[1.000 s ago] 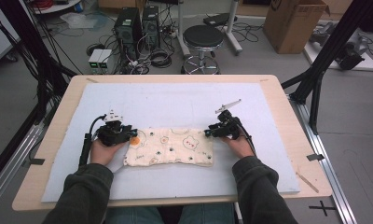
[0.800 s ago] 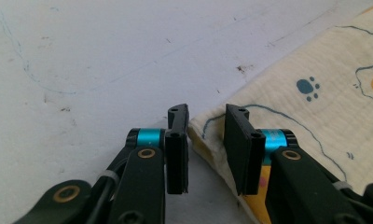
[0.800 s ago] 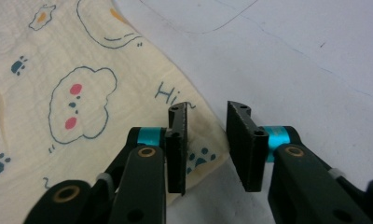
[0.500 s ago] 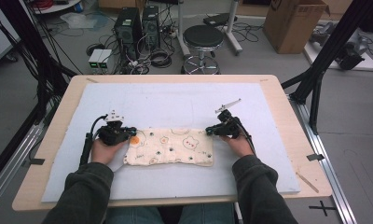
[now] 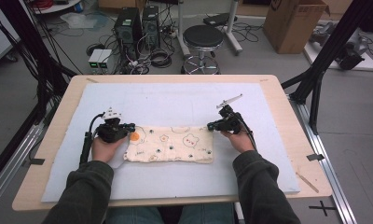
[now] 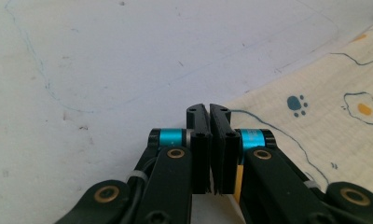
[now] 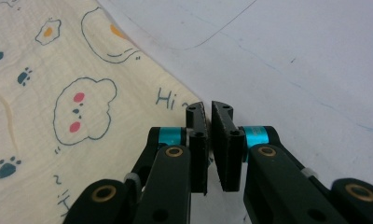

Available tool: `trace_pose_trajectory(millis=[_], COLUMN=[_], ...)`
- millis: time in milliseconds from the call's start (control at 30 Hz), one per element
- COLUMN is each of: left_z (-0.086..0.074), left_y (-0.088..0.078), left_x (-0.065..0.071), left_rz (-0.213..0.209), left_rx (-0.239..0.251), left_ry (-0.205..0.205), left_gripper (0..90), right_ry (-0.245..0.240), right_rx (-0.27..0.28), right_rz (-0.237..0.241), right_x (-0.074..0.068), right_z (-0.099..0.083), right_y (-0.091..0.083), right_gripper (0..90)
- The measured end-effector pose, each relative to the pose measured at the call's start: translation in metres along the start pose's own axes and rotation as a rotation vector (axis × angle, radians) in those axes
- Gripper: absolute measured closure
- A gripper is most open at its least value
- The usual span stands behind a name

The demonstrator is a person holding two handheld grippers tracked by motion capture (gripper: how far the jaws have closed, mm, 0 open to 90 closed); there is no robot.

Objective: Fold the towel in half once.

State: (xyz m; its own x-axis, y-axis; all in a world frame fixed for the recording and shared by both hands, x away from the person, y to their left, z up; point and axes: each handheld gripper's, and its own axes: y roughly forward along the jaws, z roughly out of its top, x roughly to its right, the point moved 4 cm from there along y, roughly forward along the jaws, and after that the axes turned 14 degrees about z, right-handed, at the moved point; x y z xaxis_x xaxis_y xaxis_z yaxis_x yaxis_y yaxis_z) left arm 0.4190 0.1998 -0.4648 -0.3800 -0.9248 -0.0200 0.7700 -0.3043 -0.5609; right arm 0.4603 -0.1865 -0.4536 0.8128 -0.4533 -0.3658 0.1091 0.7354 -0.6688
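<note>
A cream cloth [image 5: 170, 144] printed with bears, eggs and paw marks lies folded into a long strip on the pale mat [image 5: 175, 100]. At its far left corner my left gripper [image 5: 128, 127] is shut; in the left gripper view the jaws [image 6: 209, 108] meet at the hem of the cloth [image 6: 324, 121], which runs in under them. My right gripper [image 5: 211, 126] is shut at the far right corner. In the right gripper view the jaws [image 7: 209, 106] pinch the tip of the cloth [image 7: 58, 116] beside the printed "Hi".
The mat covers most of the wooden table [image 5: 282, 107]. A thin wooden stick [image 5: 307, 182] lies near the table's front right corner. Beyond the far edge stand a stool [image 5: 203, 37], computer cases [image 5: 133, 25] and a cardboard box [image 5: 294, 21].
Both grippers have closed their jaws at the cloth's far corners. The hands have stayed almost where they were, and the cloth lies as before.
</note>
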Motion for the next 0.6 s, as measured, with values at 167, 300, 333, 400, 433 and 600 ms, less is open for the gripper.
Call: trace_pose_trajectory(millis=[167,300,333,400,433,600], left_z=[0.0037,0.0073,0.0062,0.0043,0.0040,0.0041], left_y=[0.0013,0.0025,0.0036,0.0053,0.0063,0.0074], left_x=[-0.0012,0.0002,0.0003,-0.0002,-0.0007,-0.0036], left_rz=[-0.006,0.003,0.007,0.008,0.015,0.001], left_rx=[-0.008,-0.007,-0.016,-0.036,-0.037,-0.037], left_ry=[0.003,0.013,0.018,0.017,0.010,-0.022], left_gripper=[86.8,86.7,86.2,82.2,77.8,63.4], right_ry=[0.010,0.012,0.017,0.026,0.026,0.046], right_rx=[0.011,0.017,0.009,-0.006,0.002,0.011], right_rz=[0.006,0.007,0.020,0.026,0.030,0.041], right_x=[0.0022,0.0032,0.0034,0.0042,0.0047,0.0066], right_z=[0.0002,0.0008,-0.0003,-0.0021,-0.0020,-0.0031], right_y=[-0.0003,-0.0019,-0.0002,0.0022,0.0019,-0.0003], right_gripper=[85.4,85.0,82.8,76.4,74.0,70.3])
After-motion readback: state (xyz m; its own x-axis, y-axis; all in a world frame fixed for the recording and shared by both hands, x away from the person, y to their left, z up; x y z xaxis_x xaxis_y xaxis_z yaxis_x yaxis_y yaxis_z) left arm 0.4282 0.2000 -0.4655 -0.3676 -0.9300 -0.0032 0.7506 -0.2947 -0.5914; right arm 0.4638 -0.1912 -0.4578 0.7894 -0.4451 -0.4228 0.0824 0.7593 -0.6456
